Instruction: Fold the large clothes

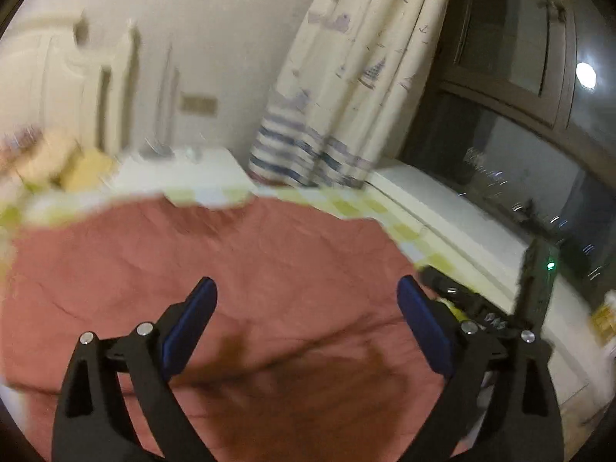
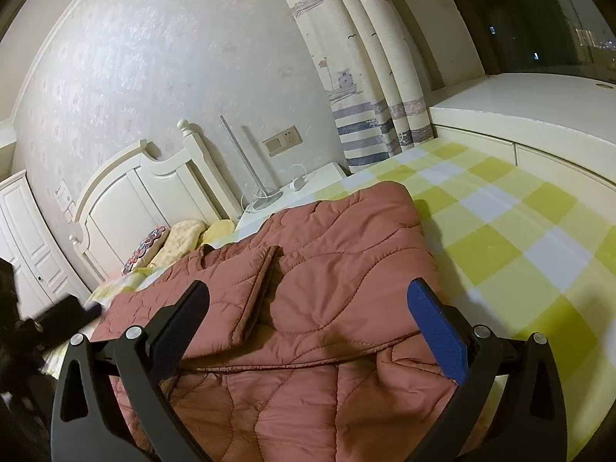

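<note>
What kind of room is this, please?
Most likely a bedroom: a bed with a white headboard and pillows, a checked bedsheet under the quilted jacket, and curtains by a dark window.

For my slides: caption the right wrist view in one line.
Open right gripper hovers over a partly folded rust quilted jacket on a yellow-checked bed sheet.

Left view motion-blurred, headboard (image 1: 57,77) smeared, quilted jacket (image 1: 231,288) cut off below.
</note>
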### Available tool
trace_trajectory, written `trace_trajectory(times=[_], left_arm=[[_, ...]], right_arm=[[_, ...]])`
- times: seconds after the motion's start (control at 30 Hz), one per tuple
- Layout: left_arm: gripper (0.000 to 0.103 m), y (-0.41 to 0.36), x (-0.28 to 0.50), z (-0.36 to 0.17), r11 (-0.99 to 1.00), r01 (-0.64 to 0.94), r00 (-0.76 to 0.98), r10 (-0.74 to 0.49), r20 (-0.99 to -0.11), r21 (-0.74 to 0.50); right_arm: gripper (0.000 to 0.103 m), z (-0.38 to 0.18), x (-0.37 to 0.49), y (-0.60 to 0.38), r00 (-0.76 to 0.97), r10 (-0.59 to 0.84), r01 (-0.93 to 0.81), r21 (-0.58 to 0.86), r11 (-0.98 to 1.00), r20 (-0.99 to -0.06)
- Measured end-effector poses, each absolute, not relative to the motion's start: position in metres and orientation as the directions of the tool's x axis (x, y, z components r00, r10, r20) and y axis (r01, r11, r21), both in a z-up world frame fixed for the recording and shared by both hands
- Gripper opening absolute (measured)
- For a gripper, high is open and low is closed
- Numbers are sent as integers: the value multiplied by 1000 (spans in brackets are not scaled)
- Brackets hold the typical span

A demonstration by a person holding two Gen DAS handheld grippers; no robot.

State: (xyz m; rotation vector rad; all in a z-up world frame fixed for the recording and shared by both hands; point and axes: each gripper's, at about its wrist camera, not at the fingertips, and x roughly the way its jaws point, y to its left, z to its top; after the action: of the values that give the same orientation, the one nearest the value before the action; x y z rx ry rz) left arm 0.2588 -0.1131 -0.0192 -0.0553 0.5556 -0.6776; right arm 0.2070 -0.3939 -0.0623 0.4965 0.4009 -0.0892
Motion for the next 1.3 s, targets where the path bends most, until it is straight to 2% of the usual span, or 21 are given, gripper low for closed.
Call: trace_trajectory(times=[0.07, 0.13, 0.17, 0.2, 0.23, 0.27, 0.3, 0.4, 0.43, 0.5, 0.57, 0.63, 0.7, 0.77, 0.83, 0.9, 0.97, 1.07, 1.13, 1.23, 1.3], left_arm=[[95, -92, 271, -11, 873, 466, 733, -473, -490, -146], [93, -61, 293, -16, 931, 327, 763, -361, -536, -161], [83, -38, 310, -24, 955, 226, 760, -297, -579, -194], [67, -24, 319, -34, 964, 155, 740, -259, -621, -217], [60, -6, 333, -55, 967, 73, 681, -227, -696, -244], [50, 1, 346, -66, 965, 56, 643, -231, -730, -256], [50, 3, 351, -83, 967, 67, 603, -236, -762, -246], [50, -17, 342, -95, 979, 192, 633, -181, -753, -73], [50, -20, 340, -92, 973, 220, 632, -196, -750, -69], [51, -13, 337, -77, 960, 236, 650, -271, -710, -150], [52, 11, 333, -56, 958, 173, 709, -282, -646, -228], [57, 30, 334, -47, 952, 105, 732, -270, -625, -288], [63, 26, 357, -57, 966, 56, 689, -222, -690, -254], [66, 8, 379, -87, 988, 100, 587, -157, -794, -121], [69, 0, 378, -86, 990, 139, 614, -103, -783, -21], [70, 1, 384, -74, 987, 142, 595, -143, -791, -72], [71, 10, 391, -52, 977, 117, 625, -211, -751, -177], [77, 17, 409, -33, 973, 55, 669, -201, -715, -222], [80, 16, 432, -38, 979, 38, 650, -176, -739, -200], [82, 13, 459, -74, 989, 18, 544, -133, -829, -147], [88, 7, 461, -77, 994, 49, 560, -111, -821, -100]], right_arm=[[98, -62, 206, -394, 919, 12, 179, 442, 879, -395], [98, -64, 206, -393, 918, 13, 177, 439, 881, -396], [98, -64, 206, -393, 917, 14, 177, 438, 881, -398], [98, -64, 206, -393, 916, 15, 177, 438, 882, -400], [98, -64, 207, -393, 915, 16, 177, 437, 882, -402], [98, -64, 208, -392, 914, 16, 177, 434, 883, -405], [98, -64, 208, -392, 913, 16, 178, 432, 884, -408], [98, -64, 209, -392, 911, 16, 179, 429, 886, -413], [98, -64, 209, -391, 911, 17, 178, 429, 885, -412], [98, -64, 209, -392, 911, 17, 178, 429, 885, -412], [98, -64, 209, -392, 911, 18, 177, 428, 886, -413], [98, -64, 209, -392, 910, 19, 176, 429, 886, -413], [98, -65, 209, -391, 909, 21, 176, 428, 887, -416], [98, -65, 209, -391, 910, 21, 175, 428, 887, -415], [98, -65, 209, -391, 909, 20, 176, 429, 886, -416], [98, -65, 209, -390, 910, 22, 174, 431, 885, -414], [98, -65, 209, -390, 909, 22, 175, 429, 886, -417], [98, -64, 210, -389, 907, 24, 172, 423, 890, -421], [98, -64, 209, -388, 908, 24, 172, 424, 889, -419], [98, -64, 209, -388, 909, 28, 168, 429, 888, -415], [98, -64, 209, -388, 909, 29, 168, 430, 887, -416]])
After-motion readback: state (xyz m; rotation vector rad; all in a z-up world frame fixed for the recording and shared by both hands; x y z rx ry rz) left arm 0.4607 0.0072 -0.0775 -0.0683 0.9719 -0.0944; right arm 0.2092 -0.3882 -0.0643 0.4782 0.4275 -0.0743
